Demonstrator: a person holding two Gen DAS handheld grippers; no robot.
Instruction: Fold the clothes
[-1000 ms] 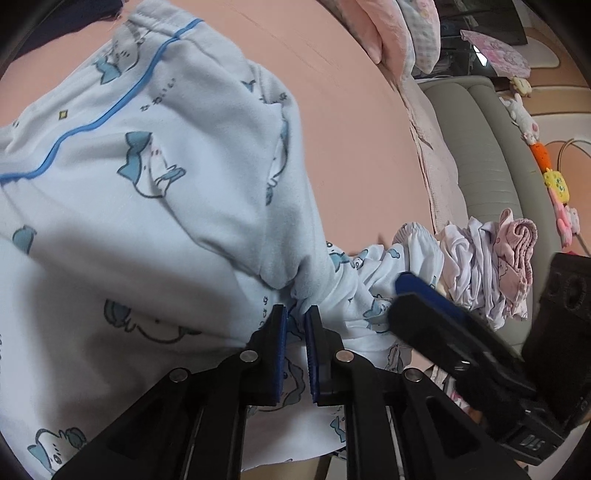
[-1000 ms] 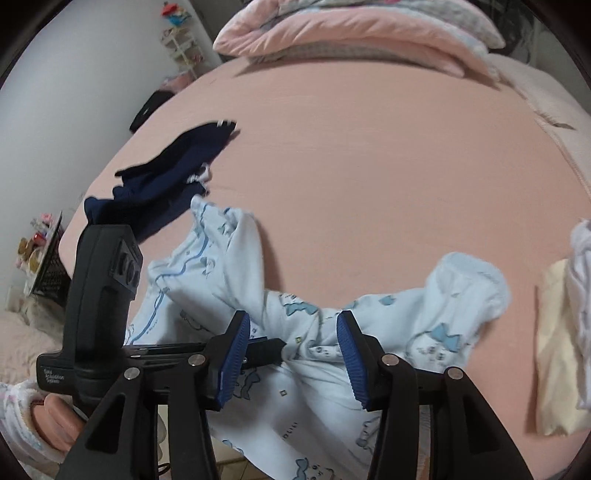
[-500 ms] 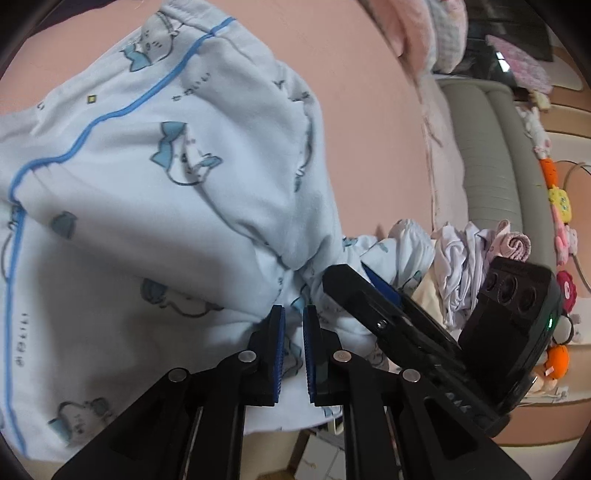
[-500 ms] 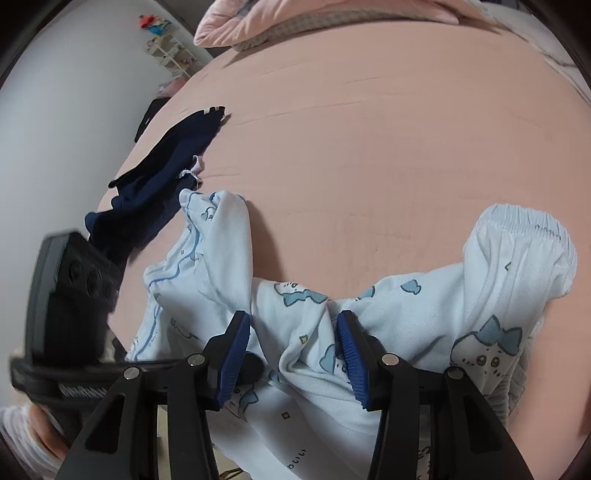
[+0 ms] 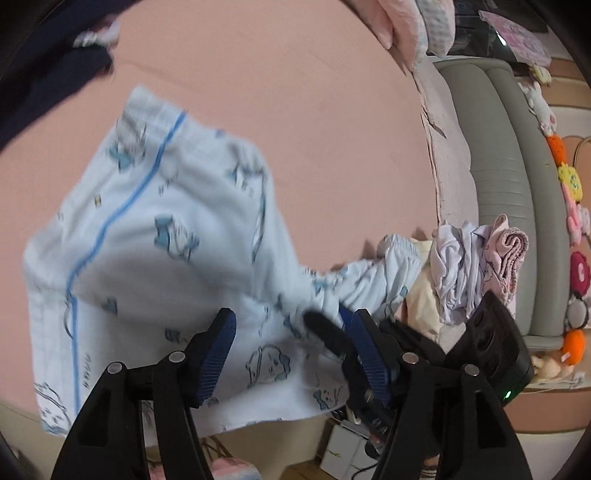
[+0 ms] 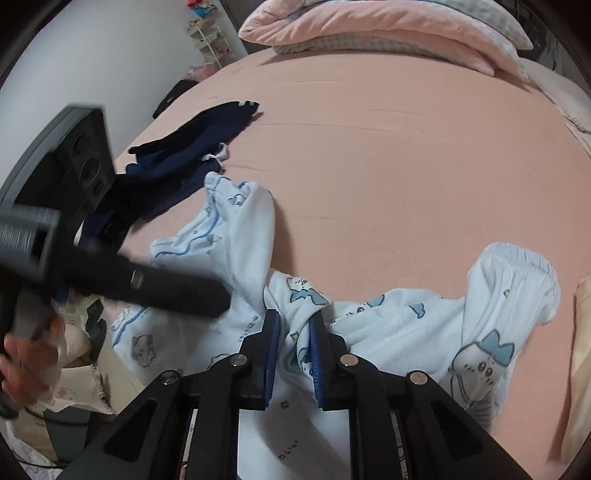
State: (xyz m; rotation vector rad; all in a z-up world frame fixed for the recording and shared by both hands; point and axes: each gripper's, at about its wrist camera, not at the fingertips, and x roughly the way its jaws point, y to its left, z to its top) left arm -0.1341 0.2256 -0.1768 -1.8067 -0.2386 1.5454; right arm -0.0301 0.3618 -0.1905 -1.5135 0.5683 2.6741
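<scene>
This is a home bedroom. A wide bed with a pink sheet [image 6: 388,155] carries folded pink quilts [image 6: 384,29] at its head and loose clothes, among them cartoon-print pyjama trousers [image 5: 155,236]. A grey padded headboard [image 5: 506,192] lined with plush toys [image 5: 570,206] runs along one side, and a small shelf rack [image 6: 210,40] stands against the white wall.

We see pyjamas [image 6: 413,325] pale blue, printed with blue-white cartoon animals, blue piping stripe. Sheet [image 6: 388,147] salmon pink. Garment [image 6: 192,147] navy. Quilt [image 6: 388,26] pink with grey check. Pads [image 6: 271,354] blue on black grippers. Headboard [image 5: 506,184] grey-green.
</scene>
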